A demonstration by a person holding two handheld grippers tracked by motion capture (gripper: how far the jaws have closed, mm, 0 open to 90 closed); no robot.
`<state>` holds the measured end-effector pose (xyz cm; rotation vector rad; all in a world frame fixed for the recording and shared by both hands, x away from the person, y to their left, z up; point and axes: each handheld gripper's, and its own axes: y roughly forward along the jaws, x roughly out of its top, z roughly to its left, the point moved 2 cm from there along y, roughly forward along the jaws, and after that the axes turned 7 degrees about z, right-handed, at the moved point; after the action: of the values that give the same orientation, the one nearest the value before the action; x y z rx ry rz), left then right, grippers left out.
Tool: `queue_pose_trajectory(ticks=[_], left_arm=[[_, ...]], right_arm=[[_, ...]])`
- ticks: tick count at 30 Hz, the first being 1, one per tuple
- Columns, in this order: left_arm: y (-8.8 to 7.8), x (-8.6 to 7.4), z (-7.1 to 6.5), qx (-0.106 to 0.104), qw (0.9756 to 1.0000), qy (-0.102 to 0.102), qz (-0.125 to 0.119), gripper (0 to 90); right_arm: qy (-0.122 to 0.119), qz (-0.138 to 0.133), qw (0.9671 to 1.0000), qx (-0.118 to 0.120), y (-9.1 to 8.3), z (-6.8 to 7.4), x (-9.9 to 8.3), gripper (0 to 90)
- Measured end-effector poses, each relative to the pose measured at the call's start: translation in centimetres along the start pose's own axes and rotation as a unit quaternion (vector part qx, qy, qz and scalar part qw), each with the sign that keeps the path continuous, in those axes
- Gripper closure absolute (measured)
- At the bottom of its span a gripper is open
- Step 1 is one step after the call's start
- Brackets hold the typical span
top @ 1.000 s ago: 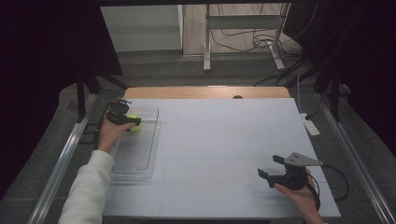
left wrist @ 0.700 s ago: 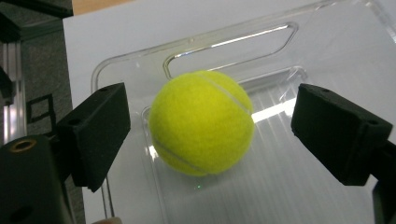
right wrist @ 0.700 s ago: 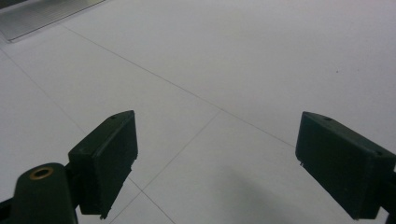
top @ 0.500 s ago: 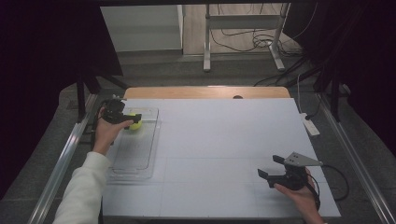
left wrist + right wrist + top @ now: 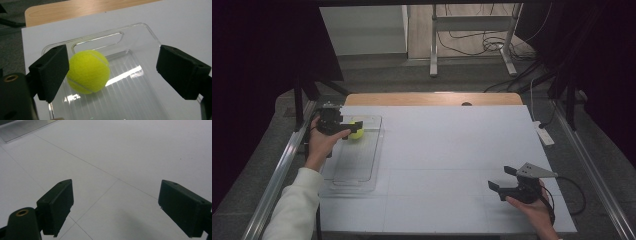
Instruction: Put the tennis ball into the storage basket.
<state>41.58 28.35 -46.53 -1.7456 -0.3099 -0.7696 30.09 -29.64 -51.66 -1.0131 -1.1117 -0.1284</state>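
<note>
- Fuzzy yellow-green tennis ball (image 5: 88,71) sits inside the clear rectangular plastic tray (image 5: 140,100), at its far end near the handle slot; in the high view the ball (image 5: 357,133) is at the tray's (image 5: 354,175) far end, on the left of the white tabletop (image 5: 452,150).
- Left hand-held gripper (image 5: 112,72): jaws spread wide, ball between them. Left pad (image 5: 51,71) sits right at the ball's side, touching or just beside it, can't tell which; right pad (image 5: 182,71) is well clear of it. No squeeze on the ball, so it is released, not gripped.
- Its jaws have just been opening, ball still between them.
- In the high view the left hand-held gripper (image 5: 346,133) is at the tray's far left corner, held in the person's left hand (image 5: 319,145), white sleeve below.
- Versus a second ago: the left hand-held gripper has pulled back a little toward the tray's left edge and up; the ball now shows more fully beside the jaws, same end of the tray.
- Right hand-held gripper (image 5: 117,207): jaws wide apart, nothing between them, bare white tabletop (image 5: 125,157) beneath.
- In the high view the right hand-held gripper (image 5: 501,179) sits near the tabletop's near right corner in the right hand (image 5: 534,212), well apart from the tray; same spot as in the earlier frames.
</note>
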Motion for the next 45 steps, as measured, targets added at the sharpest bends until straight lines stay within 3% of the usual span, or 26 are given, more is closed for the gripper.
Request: queue_pose_trajectory(ticks=[7,18,29,39,45], left_arm=[[-0.8,-0.6,-0.4,-0.009,0.9999,0.008,-0.012,12.3],[-1.5,-1.3,-2.7,-0.031,0.9987,0.031,-0.025,12.4],[-1.8,-1.9,-3.8,-0.037,0.9978,0.046,-0.029,12.6],[-2.7,-3.1,-5.9,-0.054,0.9953,0.072,-0.037,13.0],[-3.4,-3.8,-7.4,-0.070,0.9922,0.092,-0.044,13.1]], right_arm=[[0.002,0.000,1.0000,0.001,0.0,-0.1,0.0,12.7],[0.005,0.000,1.0000,0.003,0.0,-0.2,-0.1,12.7],[0.005,-0.003,1.0000,0.004,-0.1,-0.2,-0.2,12.8],[0.001,0.001,1.0000,0.002,-0.1,-0.1,0.0,12.8],[0.000,0.001,1.0000,0.002,-0.1,-0.1,0.0,12.8]])
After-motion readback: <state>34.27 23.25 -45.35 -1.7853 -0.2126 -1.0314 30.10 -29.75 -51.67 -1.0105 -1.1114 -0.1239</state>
